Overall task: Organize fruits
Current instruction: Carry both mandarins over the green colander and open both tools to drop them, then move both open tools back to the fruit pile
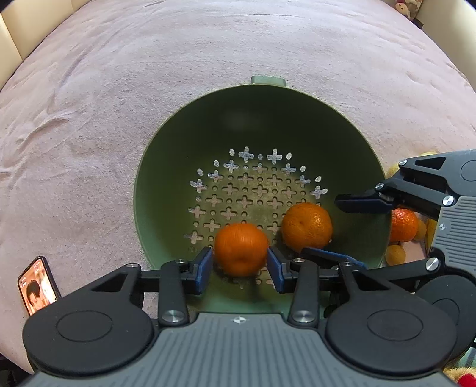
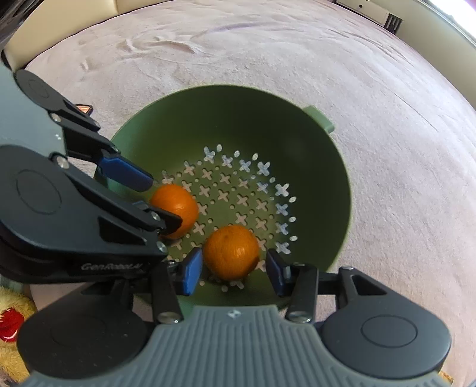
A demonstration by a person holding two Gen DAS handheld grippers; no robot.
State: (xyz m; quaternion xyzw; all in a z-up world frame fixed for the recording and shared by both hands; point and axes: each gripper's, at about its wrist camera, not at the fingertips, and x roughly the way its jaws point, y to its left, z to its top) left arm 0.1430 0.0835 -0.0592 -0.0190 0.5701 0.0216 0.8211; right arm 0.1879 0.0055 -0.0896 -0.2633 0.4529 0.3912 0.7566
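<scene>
Two oranges in the colander (image 1: 166,184): one (image 1: 241,249) gripped by left tool (image 1: 240,266), other (image 2: 231,251) between wide right tool (image 2: 235,271).

A big pink blanket (image 1: 119,89) covers the whole bed. A phone (image 1: 38,285) lies on it with its screen lit up. A small doll (image 1: 406,7) sits far away in the corner.

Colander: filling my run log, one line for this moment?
left gripper: shut on first orange | right gripper: open around second orange | both in colander
</scene>
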